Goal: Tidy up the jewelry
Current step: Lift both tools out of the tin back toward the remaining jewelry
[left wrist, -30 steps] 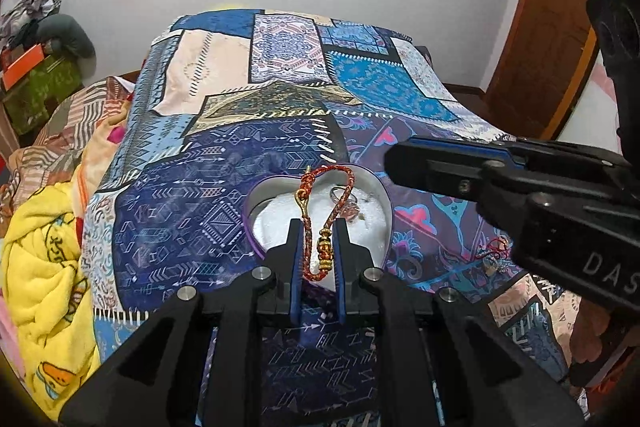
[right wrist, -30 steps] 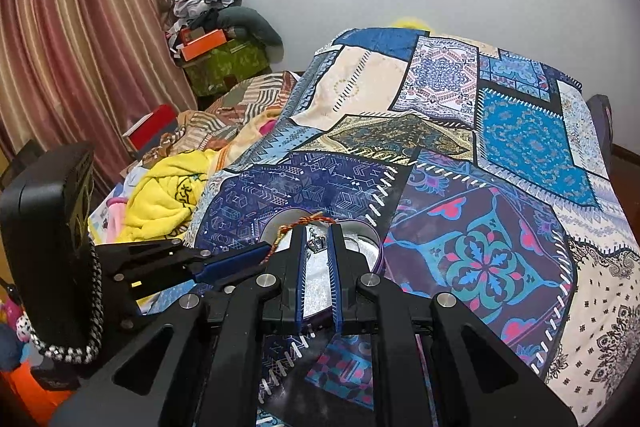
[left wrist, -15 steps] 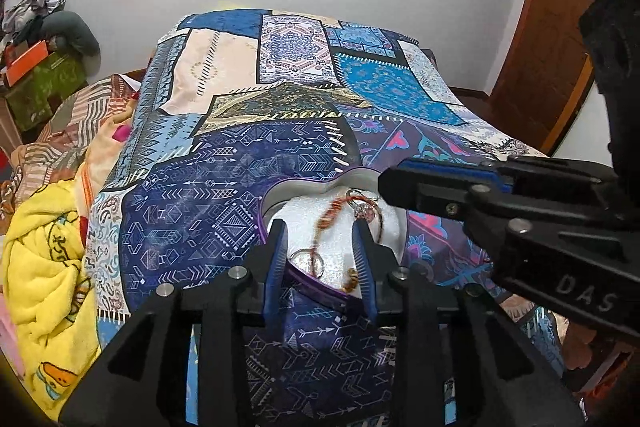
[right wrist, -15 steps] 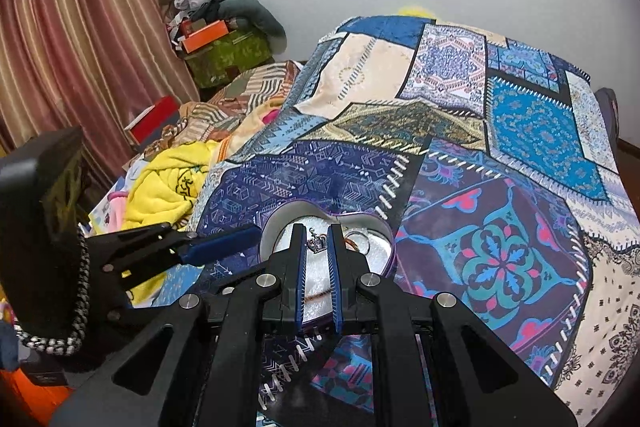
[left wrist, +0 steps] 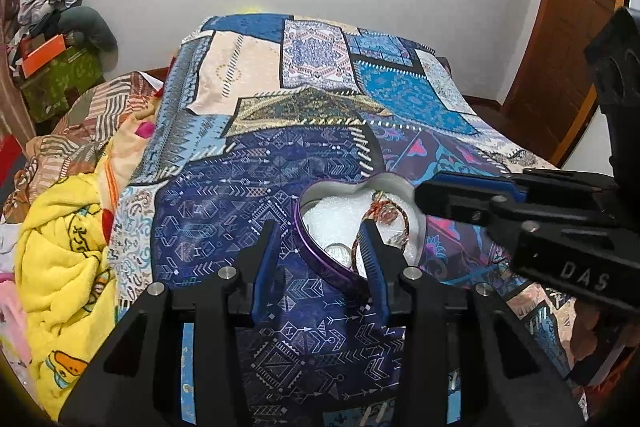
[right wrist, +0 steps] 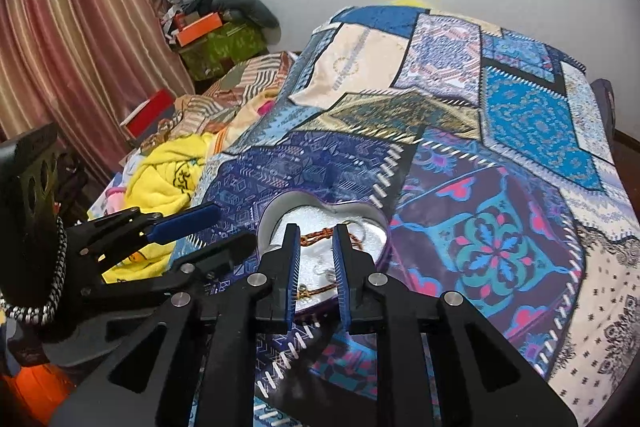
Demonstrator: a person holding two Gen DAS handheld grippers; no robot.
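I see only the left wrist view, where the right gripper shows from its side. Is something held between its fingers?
Observer: No. The right gripper has its jaws opening with nothing between the pads; it points down over the heart-shaped tin.
Operator: Then where does the braided bracelet end? A finger covers it in my view.
Observer: The braided bracelet lies across the tin's white lining, and its gold-coloured clasp rests by the tin's near rim.
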